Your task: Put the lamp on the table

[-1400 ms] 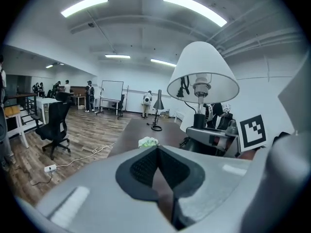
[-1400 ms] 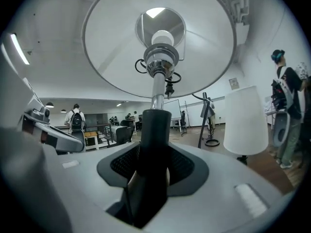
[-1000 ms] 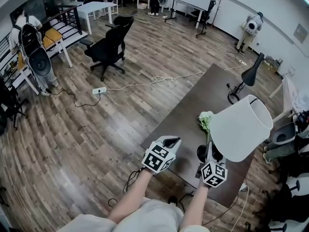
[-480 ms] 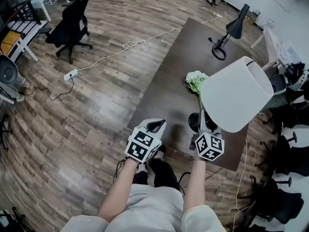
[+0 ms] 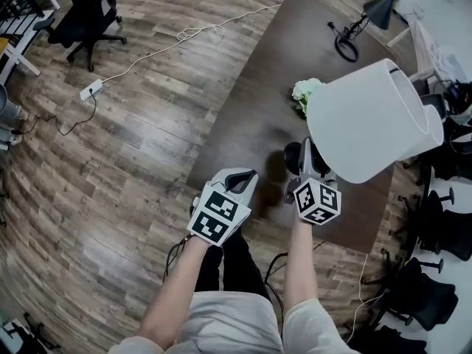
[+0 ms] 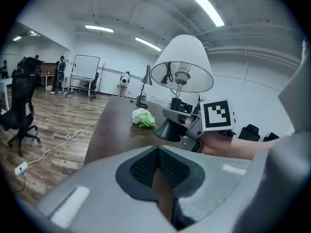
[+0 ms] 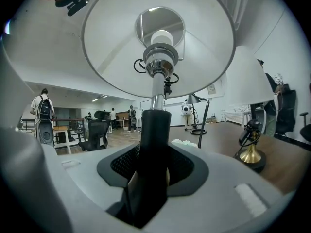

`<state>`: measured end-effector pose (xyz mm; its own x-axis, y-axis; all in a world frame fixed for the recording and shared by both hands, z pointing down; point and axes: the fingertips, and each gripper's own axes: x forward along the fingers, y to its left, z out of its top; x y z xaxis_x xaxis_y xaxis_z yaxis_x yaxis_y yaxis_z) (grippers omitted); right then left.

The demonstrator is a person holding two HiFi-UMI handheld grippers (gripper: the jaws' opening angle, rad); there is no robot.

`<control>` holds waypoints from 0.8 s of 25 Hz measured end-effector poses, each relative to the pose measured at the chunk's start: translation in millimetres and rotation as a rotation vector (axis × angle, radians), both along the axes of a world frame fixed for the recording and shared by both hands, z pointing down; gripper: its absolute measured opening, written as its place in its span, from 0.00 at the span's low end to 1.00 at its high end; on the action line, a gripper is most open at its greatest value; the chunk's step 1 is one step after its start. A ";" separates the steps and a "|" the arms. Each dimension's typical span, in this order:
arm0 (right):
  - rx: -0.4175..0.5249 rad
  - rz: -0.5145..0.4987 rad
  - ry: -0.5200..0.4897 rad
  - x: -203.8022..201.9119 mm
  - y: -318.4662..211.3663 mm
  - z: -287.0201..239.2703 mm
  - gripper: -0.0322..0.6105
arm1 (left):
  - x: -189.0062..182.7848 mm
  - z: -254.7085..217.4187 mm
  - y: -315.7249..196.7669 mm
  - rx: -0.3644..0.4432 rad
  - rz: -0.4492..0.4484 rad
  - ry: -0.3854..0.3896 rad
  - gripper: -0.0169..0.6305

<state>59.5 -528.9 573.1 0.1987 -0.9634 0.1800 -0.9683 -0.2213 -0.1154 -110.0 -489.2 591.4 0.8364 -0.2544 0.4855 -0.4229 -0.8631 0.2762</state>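
Gripping the lamp (image 5: 369, 120) by its black stem (image 7: 154, 135), your right gripper (image 5: 308, 167) has both jaws clenched tight on that post, just above the base. The white shade (image 7: 158, 47) fans out overhead with the bulb in plain sight. From the head view, the lamp leans to the right over the near end of the dark table (image 5: 295, 50), with its black base (image 5: 293, 155) low above the top. I cannot tell whether it touches the wood. Your left gripper (image 5: 242, 177) sits just beside it at the table's near edge, jaws pressed together with nothing between them. Farther along the table lies a bunch of white flowers (image 5: 306, 93), and a black desk lamp (image 5: 372, 13) stands at the far end.
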 end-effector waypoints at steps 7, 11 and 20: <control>-0.042 -0.044 0.060 -2.2 -22.8 41.2 0.34 | 17.4 16.9 -2.6 -0.028 0.000 0.026 0.03; -0.044 -0.071 0.095 -4.9 -32.2 54.3 0.34 | 24.5 19.6 7.3 -0.037 0.027 0.035 0.03; -0.076 -0.106 0.144 -11.7 -44.0 77.9 0.34 | 18.0 36.4 20.3 -0.017 0.004 0.010 0.03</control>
